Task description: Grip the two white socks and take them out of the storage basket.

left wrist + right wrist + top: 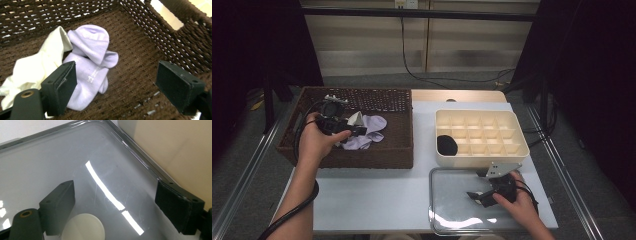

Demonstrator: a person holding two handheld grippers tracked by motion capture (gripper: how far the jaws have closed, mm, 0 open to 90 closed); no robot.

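Left tongs (115, 87) gape over one lilac sock (91, 70); one cream sock (37, 67) beside.

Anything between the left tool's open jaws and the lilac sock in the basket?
No. In the left gripper view, the left tool hangs open over the lilac sock, with bare basket weave between; the white cloth lies beside the sock.

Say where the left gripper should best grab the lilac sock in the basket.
Probably the folded upper hump of the lilac sock, coming down from above with the open left gripper: it stands proud of the basket floor and lies clear of the white sock.
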